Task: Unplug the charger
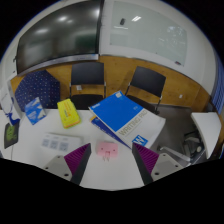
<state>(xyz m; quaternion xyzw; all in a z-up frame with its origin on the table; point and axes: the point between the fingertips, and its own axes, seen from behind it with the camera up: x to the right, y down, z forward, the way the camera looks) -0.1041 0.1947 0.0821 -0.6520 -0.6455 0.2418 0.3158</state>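
Note:
A small pink charger block [107,149] lies on the white table [110,172], between my two fingers near their tips. There is a gap on each side of it. My gripper [111,156] is open. Its purple pads [79,160] stand to the left and right of the block. Two small dark marks show on the block's near face. I see no cable or socket.
Beyond the fingers lie a blue and white book [125,115], a yellow packet [67,112], a blue packet [33,110] and a white sheet [55,143]. Dark chairs [88,75] stand behind the table and a white chair [196,140] to the right. A whiteboard [145,35] is on the far wall.

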